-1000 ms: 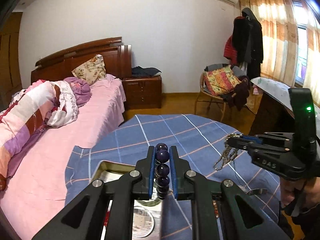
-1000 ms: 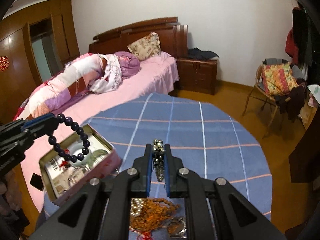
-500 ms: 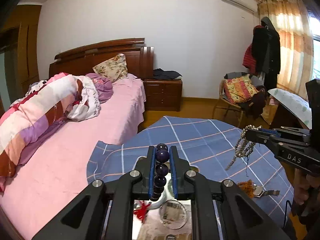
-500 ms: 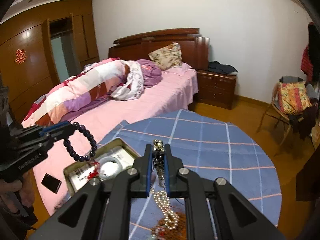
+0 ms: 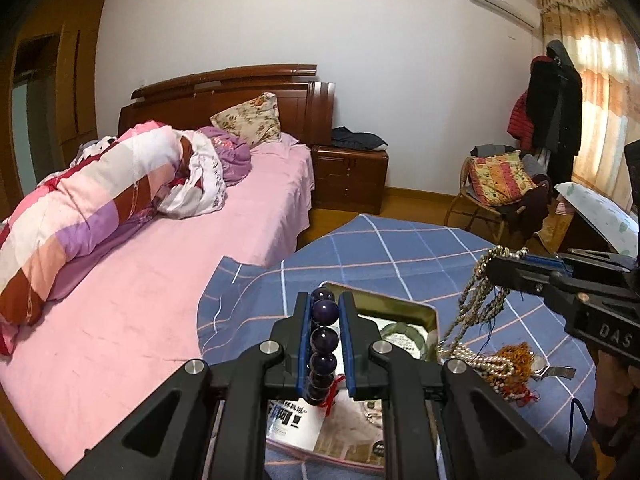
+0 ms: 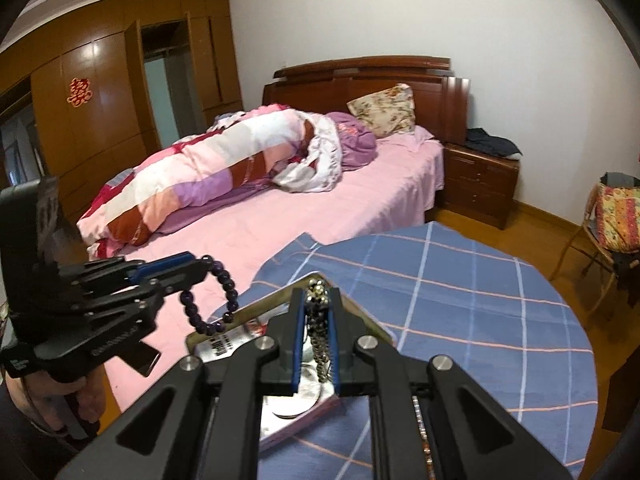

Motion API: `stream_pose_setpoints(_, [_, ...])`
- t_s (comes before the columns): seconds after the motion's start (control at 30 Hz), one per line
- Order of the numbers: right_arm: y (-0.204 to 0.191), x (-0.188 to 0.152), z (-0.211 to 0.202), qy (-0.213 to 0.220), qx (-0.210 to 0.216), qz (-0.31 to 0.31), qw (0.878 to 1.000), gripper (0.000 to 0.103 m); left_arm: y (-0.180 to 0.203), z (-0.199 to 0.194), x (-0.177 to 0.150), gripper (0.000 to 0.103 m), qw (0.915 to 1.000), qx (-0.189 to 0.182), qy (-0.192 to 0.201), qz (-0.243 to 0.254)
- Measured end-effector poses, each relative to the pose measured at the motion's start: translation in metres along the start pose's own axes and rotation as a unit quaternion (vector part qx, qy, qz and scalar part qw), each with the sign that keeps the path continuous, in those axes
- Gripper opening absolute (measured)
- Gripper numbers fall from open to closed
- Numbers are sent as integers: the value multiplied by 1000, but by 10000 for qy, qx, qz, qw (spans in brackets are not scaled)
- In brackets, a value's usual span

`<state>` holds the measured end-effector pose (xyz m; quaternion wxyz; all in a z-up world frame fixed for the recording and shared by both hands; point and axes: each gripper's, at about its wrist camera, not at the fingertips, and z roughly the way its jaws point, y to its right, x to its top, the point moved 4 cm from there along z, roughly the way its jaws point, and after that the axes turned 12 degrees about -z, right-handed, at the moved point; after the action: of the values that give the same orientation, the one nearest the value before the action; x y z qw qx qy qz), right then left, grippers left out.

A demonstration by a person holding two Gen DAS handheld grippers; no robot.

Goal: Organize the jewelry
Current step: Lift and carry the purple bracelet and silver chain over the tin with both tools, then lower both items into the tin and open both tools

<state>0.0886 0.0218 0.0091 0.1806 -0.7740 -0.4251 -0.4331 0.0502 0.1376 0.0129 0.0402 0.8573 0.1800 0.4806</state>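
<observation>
My left gripper [image 5: 324, 304] is shut on a dark purple bead bracelet [image 5: 323, 336], which hangs as a loop in the right wrist view [image 6: 216, 300] above the open metal tin [image 5: 404, 312]. My right gripper [image 6: 317, 300] is shut on a silver bead chain necklace [image 6: 318, 332]; in the left wrist view the chain [image 5: 476, 300] dangles just right of the tin. The tin [image 6: 224, 344] sits at the near left of the round table and holds a green bangle [image 5: 400, 340] and printed cards. A pearl strand [image 5: 476, 364] and orange beads [image 5: 516, 360] lie beside the tin.
The round table has a blue checked cloth [image 6: 460, 292]. A pink bed [image 5: 140, 280] with a rolled quilt stands close to the table's left. A nightstand [image 5: 348, 180], a chair with cushion [image 5: 500, 184] and a dark desk [image 5: 592, 236] stand beyond.
Both grippers have swung left toward the tin while still holding their jewelry. The tin now sits under both grippers, and the chain hangs closer to its right edge.
</observation>
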Motion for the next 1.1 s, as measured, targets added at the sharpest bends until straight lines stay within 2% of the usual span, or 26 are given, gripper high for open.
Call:
stream_pose_setpoints(0.47, [-46,-14,23,-294,494,-234,9981,12,-10,12,-21,13,9995,82,-298,-16])
stream_pose_setpoints(0.8, [-56,-32,40,-503,419,-316,9973,12,-17,25,-34,13,9981,272,-553,-76])
stream_pose_setpoints(1.1, [-57,-44,54,-741,331,-285,9963,12,-20,33,-41,13,9972,299,-681,-72])
